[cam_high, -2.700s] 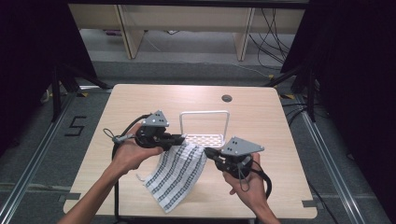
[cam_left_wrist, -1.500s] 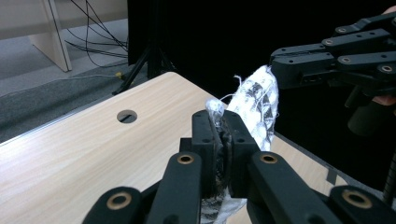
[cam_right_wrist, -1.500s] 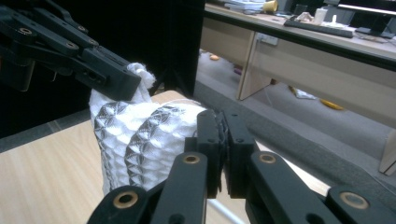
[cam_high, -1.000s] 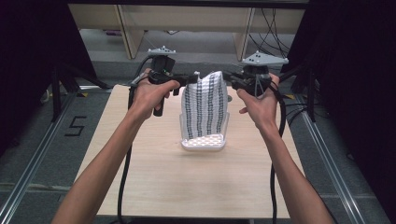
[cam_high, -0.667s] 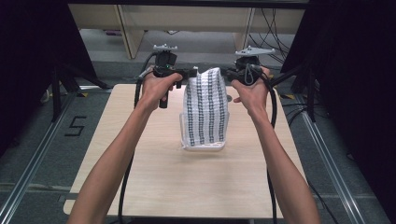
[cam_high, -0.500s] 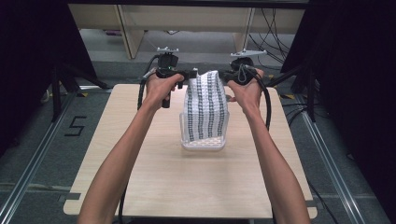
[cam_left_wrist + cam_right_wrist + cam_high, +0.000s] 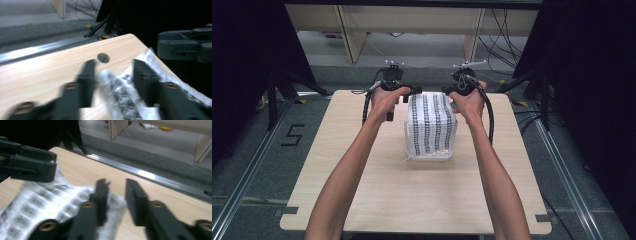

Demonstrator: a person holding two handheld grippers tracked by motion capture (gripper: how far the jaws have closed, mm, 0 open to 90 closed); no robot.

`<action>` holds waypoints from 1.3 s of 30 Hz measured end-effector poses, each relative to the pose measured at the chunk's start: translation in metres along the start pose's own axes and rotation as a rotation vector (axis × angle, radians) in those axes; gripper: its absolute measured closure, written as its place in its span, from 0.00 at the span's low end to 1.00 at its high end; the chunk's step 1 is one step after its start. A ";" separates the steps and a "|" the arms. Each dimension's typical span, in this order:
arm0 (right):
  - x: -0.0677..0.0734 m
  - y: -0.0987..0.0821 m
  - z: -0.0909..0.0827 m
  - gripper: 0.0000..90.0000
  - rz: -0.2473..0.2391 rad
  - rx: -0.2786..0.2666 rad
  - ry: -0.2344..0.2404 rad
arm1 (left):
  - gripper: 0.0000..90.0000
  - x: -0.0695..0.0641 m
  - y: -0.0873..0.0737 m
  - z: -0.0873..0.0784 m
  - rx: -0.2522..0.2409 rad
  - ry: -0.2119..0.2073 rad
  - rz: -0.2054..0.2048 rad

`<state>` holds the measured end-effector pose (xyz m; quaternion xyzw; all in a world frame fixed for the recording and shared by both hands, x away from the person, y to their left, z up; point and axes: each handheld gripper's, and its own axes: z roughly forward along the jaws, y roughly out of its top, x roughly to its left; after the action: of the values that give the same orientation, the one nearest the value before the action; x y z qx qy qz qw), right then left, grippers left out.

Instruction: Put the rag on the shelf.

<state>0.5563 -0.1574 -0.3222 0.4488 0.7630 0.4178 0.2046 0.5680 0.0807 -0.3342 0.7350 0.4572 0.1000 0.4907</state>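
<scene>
A white cloth with dark dotted stripes (image 7: 432, 125) lies draped over a clear box-shaped container (image 7: 428, 158) in the middle of the wooden table (image 7: 362, 180). My left gripper (image 7: 408, 93) is at the cloth's far left corner, my right gripper (image 7: 448, 93) at its far right corner. In the left gripper view the jaws (image 7: 113, 62) stand wide apart, with a fold of cloth (image 7: 120, 92) lying loose between them. In the right gripper view the jaws (image 7: 116, 182) are parted over bare table, the cloth (image 7: 37, 207) lying just beside and under the left one.
The table's far edge and a round hole (image 7: 103, 57) lie just beyond the grippers. A metal floor rail (image 7: 155, 176) and wooden shelf legs (image 7: 349, 30) stand behind the table. Bare tabletop surrounds the container on the near side and both flanks.
The cloth was lifted from the near table, held up stretched between both grippers, then lowered over the container. Both hands have dropped to the table's far side and the jaws have parted.
</scene>
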 end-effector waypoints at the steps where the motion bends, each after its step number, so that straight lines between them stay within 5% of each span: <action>1: 0.001 0.000 -0.001 0.72 0.008 -0.001 -0.006 | 0.48 0.000 -0.001 0.001 0.004 -0.003 -0.015; 5: 0.003 0.001 -0.005 0.69 0.019 -0.004 -0.009 | 0.37 0.001 -0.001 -0.004 0.024 0.025 -0.008; 8: 0.004 0.001 -0.009 0.66 0.017 0.005 0.006 | 0.38 0.001 -0.002 -0.008 0.022 0.014 -0.001; 9: 0.002 0.001 -0.010 0.64 -0.018 0.004 0.005 | 0.38 0.001 -0.003 -0.011 0.030 0.006 0.000; 24: 0.003 -0.008 -0.031 0.55 -0.026 -0.005 0.047 | 0.35 0.002 -0.018 -0.037 0.076 -0.006 0.039; 30: 0.004 -0.014 -0.043 0.52 -0.051 -0.012 0.066 | 0.31 -0.006 -0.022 -0.055 0.028 -0.029 -0.009; 39: 0.010 -0.019 -0.054 0.49 -0.040 -0.028 0.099 | 0.31 -0.019 -0.024 -0.072 0.027 -0.016 0.044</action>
<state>0.5046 -0.1779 -0.3062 0.4092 0.7751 0.4459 0.1813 0.5010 0.1140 -0.3122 0.7524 0.4382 0.0989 0.4818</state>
